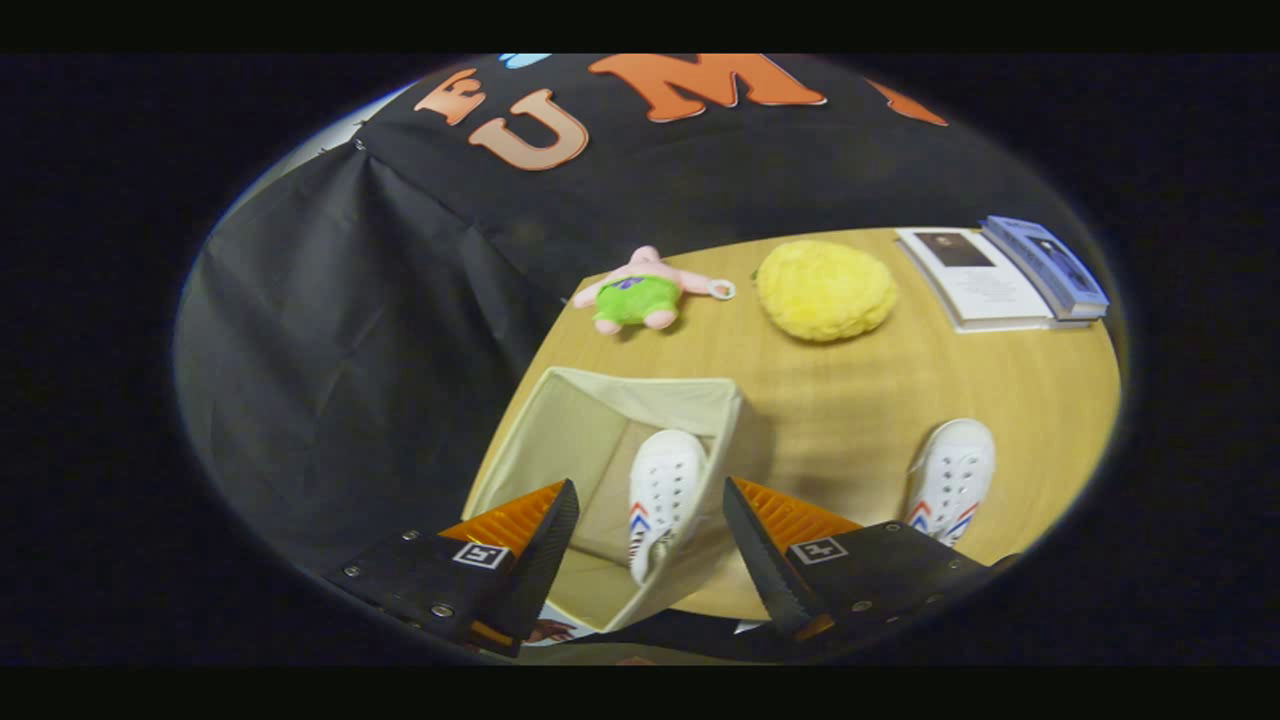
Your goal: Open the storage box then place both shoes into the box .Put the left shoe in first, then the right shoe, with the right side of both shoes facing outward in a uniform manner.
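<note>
Between the spread, empty fingers (650,545), a white shoe (662,505) stands on end in the storage box (600,420).

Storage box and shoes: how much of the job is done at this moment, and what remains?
Done: the storage box stands open on the table, and one white shoe is inside it, leaning against its wall. In hand: nothing; the gripper is open above the box, its fingers apart on either side of that shoe. Left: the second shoe lies on the table beside the box and has to go in.
</note>
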Action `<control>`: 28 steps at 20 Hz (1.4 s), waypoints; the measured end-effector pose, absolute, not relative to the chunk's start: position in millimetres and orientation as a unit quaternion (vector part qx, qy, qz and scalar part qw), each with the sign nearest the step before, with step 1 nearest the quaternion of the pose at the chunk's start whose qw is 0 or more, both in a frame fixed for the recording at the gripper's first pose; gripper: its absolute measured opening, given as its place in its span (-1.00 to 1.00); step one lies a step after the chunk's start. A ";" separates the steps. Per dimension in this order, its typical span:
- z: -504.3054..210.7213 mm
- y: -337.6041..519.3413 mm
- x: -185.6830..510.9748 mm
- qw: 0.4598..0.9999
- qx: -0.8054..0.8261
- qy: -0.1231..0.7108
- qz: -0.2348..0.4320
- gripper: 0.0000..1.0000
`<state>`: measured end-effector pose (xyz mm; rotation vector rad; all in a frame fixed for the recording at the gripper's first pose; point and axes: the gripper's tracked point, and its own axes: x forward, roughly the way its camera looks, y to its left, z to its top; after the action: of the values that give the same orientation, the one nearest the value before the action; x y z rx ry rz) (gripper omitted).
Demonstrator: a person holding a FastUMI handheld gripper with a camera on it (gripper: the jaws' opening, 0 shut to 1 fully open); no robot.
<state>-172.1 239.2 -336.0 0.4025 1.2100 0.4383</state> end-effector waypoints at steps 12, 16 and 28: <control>-447.7 62.6 -230.6 0.758 0.127 0.639 0.036 0.88; -469.5 49.9 -257.5 0.739 0.115 0.663 0.029 0.73; -498.4 61.0 -270.8 0.707 0.151 0.690 0.010 -0.43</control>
<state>-270.8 61.0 -498.4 0.3356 1.5332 0.0222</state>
